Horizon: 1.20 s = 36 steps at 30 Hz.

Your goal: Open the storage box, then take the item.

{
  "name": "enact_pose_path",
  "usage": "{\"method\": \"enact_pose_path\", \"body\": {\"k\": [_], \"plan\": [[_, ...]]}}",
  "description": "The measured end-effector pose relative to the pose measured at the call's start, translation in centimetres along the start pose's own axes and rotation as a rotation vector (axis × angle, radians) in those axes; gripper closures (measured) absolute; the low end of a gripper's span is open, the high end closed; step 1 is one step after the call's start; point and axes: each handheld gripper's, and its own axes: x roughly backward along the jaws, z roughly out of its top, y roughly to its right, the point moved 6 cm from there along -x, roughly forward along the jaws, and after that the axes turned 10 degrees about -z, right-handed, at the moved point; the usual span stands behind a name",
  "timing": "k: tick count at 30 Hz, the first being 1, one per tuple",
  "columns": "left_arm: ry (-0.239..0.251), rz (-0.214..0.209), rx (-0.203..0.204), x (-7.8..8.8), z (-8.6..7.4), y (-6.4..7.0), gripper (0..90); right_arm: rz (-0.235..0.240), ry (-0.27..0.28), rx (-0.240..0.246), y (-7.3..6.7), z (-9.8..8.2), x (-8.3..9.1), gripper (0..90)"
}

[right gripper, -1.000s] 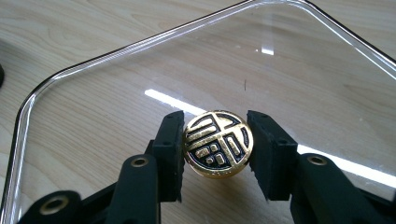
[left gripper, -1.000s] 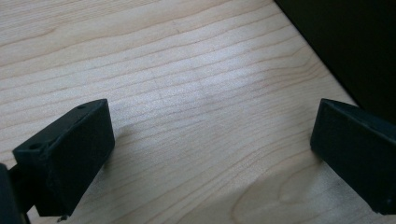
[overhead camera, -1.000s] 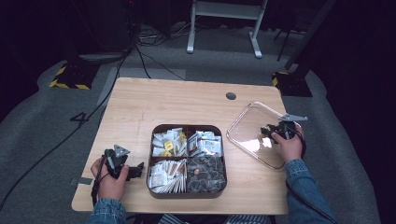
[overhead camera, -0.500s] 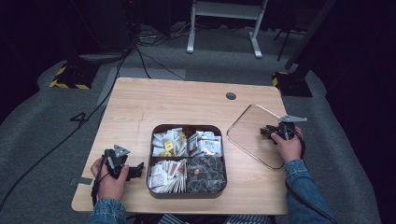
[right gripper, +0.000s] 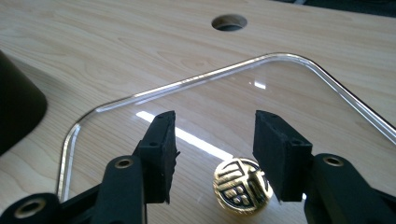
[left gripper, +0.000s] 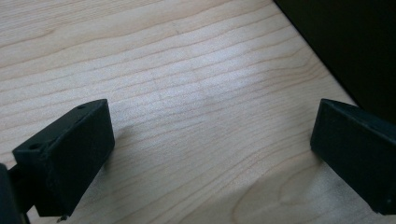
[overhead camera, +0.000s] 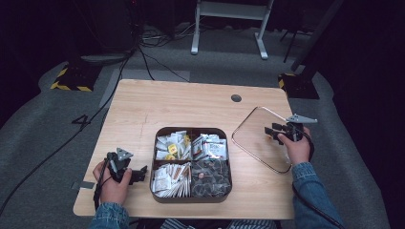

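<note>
Both grippers spread | right gripper (right gripper: 212,154) opening over lid (right gripper: 299,88) knob (right gripper: 243,185), untouched

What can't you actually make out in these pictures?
- Print on the packets in the tray: too small in the high view.
- Tray in the right gripper view: cut off by the left edge.
- Gold knob on the clear lid: the right gripper hides its edges.
- Dark shape, left gripper view: featureless.

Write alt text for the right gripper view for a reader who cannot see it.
The right gripper has just been opening its two black jaws, which now stand apart on either side of a gold knob on a clear glass lid lying flat on the wooden table. A round cable hole lies beyond the lid.
</note>
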Motion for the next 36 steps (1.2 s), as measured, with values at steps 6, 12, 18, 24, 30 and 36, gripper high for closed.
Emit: {"method": "enact_pose_path", "body": {"k": [6,12,18,24,30,36], "plan": [[0.002,-0.001,0.001,0.0,-0.1,0.1,0.1,0.117,0.124,-0.005,-2.3,2.1,0.9,50.7],[0.002,0.000,0.001,0.0,-0.1,0.1,0.1,0.193,0.213,0.044,-5.6,4.7,2.6,50.7],[0.001,0.001,-0.002,0.1,-0.1,0.1,0.1,0.239,0.211,0.057,-7.9,6.2,4.1,50.7],[0.002,-0.001,-0.003,0.0,0.0,0.1,0.0,0.262,0.159,0.024,-9.9,6.7,4.9,49.3],[0.001,-0.004,-0.005,-0.1,0.1,0.0,0.0,0.282,0.135,0.089,-12.3,7.2,5.2,50.7],[0.001,-0.005,-0.004,-0.1,0.1,0.1,0.0,0.326,0.106,0.131,-14.5,7.7,5.2,51.3]]}}
